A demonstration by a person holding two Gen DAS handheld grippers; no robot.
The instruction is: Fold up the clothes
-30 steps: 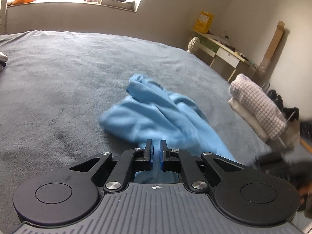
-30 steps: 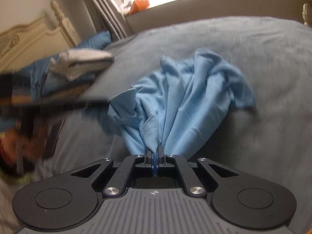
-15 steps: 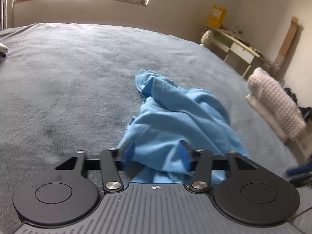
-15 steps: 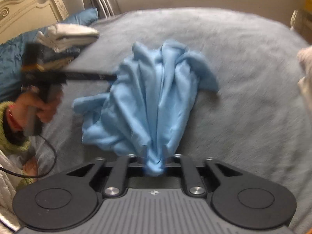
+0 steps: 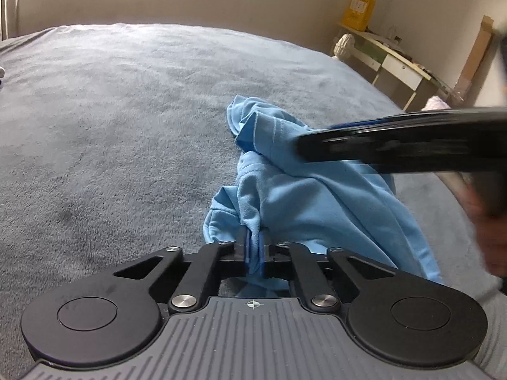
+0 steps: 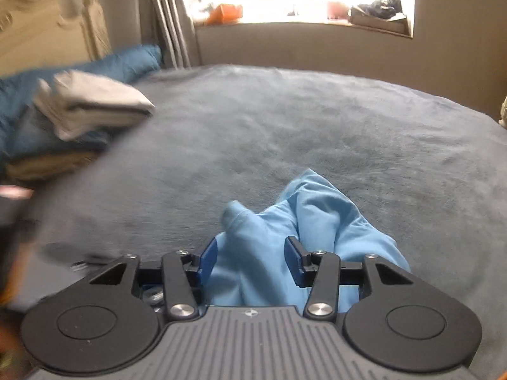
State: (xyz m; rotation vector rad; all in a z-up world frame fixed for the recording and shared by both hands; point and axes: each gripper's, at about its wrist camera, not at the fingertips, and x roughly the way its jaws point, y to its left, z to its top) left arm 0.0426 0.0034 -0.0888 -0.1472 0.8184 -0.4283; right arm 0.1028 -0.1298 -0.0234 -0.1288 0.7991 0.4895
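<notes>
A crumpled light blue garment [image 5: 304, 196] lies on the grey bed cover [image 5: 126, 126]. My left gripper [image 5: 253, 253] is shut on a fold at the garment's near edge. My right gripper [image 6: 250, 258] is open, its blue pads on either side of a bunched part of the garment [image 6: 304, 231], which lies between the jaws. In the left wrist view the right gripper [image 5: 396, 145] shows as a blurred dark bar over the garment's right side.
A stack of folded clothes [image 6: 92, 104] and a blue pillow [image 6: 126, 63] lie at the bed's left by the headboard. A desk [image 5: 396, 60] with a yellow box [image 5: 356, 11] stands to the right. A window sill [image 6: 301, 19] runs behind the bed.
My left gripper opened, then closed on the garment's near fold. My right gripper let go of the garment, opened, and swung over it.
</notes>
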